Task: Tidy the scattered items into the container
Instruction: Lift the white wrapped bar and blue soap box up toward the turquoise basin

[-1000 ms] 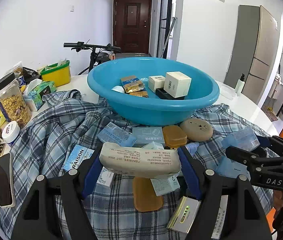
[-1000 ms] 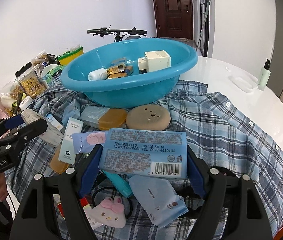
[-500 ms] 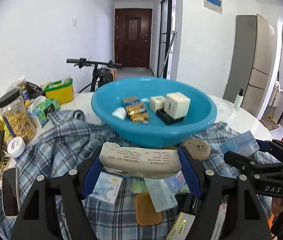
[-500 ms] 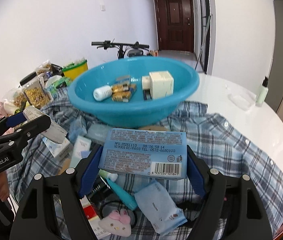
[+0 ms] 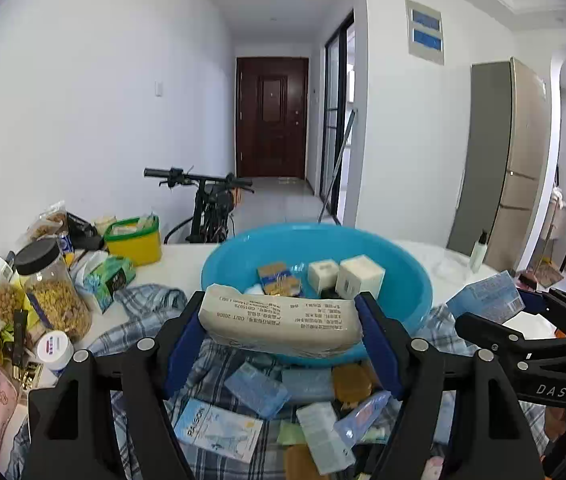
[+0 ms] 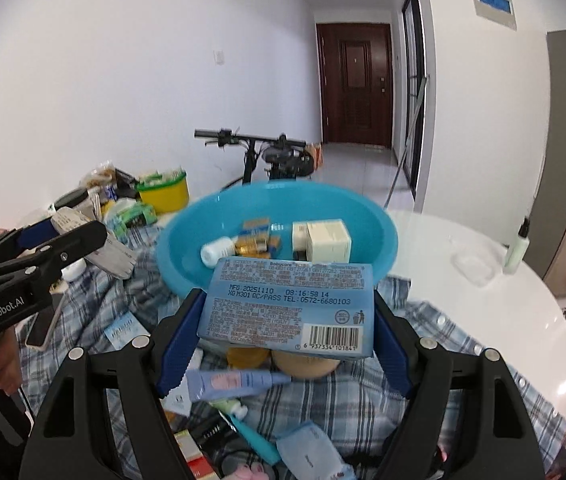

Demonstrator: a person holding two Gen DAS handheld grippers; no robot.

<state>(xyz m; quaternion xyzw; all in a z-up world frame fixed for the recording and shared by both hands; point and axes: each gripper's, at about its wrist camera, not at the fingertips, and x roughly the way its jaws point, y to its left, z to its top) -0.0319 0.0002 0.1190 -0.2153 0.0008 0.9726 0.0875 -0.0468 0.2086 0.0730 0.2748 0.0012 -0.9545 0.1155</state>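
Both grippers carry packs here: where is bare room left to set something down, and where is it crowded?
Free: the white tabletop right of the blue basin, up to the green bottle. The basin's right half is bare. Crowded: the plaid cloth under the grippers and the table's jar side.

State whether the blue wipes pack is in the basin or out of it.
Out. The blue wipes pack is clamped in the right gripper, in front of the blue basin.

The basin (image 5: 411, 280) was turquoise, the shirt (image 6: 443, 344) blue-and-white plaid, the tub (image 5: 135, 246) yellow with a green rim.
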